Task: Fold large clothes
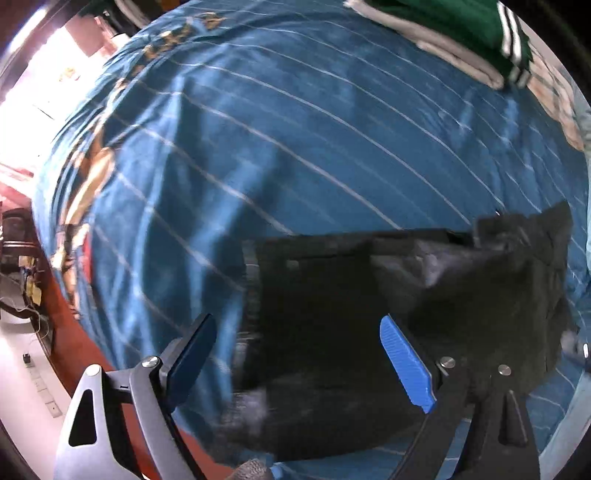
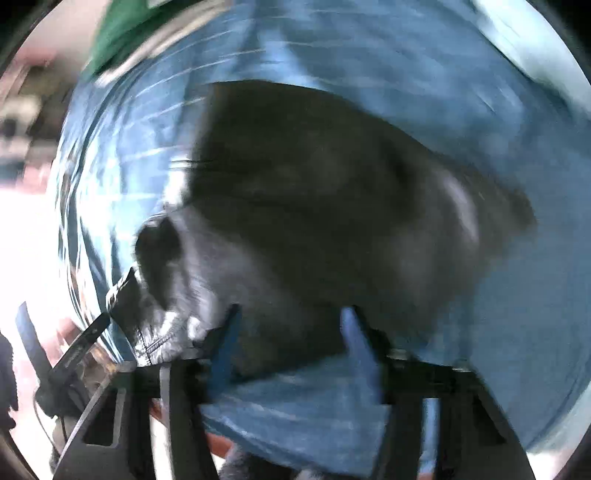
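Observation:
A large black garment (image 1: pixel 369 325) lies partly folded on a blue striped bedsheet (image 1: pixel 295 147), near the bed's front edge. My left gripper (image 1: pixel 295 325) is open above its left part, blue pads wide apart, holding nothing. In the right wrist view the same black garment (image 2: pixel 332 221) fills the middle, blurred by motion. My right gripper (image 2: pixel 288 325) is open over the garment's near edge, with nothing between its fingers. The left gripper's fingers (image 2: pixel 88 332) show at that view's left edge.
A folded green garment with white stripes (image 1: pixel 461 26) lies on grey cloth at the bed's far side; it also shows in the right wrist view (image 2: pixel 122 33). A red-brown floor strip (image 1: pixel 74 332) and furniture lie left of the bed.

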The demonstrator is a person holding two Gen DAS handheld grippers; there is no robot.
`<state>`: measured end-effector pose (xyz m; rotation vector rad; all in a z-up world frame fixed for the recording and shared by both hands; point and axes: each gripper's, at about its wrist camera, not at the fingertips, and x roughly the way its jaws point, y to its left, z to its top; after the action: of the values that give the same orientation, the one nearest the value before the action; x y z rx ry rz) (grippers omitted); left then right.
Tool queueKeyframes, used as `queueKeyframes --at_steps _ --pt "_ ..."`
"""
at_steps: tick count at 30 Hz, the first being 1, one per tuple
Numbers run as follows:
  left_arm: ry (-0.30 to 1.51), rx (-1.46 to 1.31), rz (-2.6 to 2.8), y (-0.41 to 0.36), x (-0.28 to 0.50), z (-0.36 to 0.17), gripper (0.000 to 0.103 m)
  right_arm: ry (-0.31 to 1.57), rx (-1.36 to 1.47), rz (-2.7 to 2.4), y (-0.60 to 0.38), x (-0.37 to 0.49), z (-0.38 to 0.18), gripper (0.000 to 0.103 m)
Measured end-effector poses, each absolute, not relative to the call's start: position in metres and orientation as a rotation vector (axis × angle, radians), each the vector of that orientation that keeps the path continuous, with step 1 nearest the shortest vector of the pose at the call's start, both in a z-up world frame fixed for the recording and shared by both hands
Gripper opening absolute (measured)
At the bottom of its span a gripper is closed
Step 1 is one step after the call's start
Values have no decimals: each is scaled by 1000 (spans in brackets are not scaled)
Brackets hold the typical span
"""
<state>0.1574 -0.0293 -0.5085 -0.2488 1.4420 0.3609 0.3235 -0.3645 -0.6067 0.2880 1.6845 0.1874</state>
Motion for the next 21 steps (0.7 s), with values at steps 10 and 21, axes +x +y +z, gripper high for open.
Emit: queueKeyframes --at_steps 10,21 --pt "1458 -167 437 -40 181 -537 91 1777 142 213 -275 427 -694 26" --pt "1491 -81 432 -84 238 -574 91 1649 511 154 -426 390 -617 42"
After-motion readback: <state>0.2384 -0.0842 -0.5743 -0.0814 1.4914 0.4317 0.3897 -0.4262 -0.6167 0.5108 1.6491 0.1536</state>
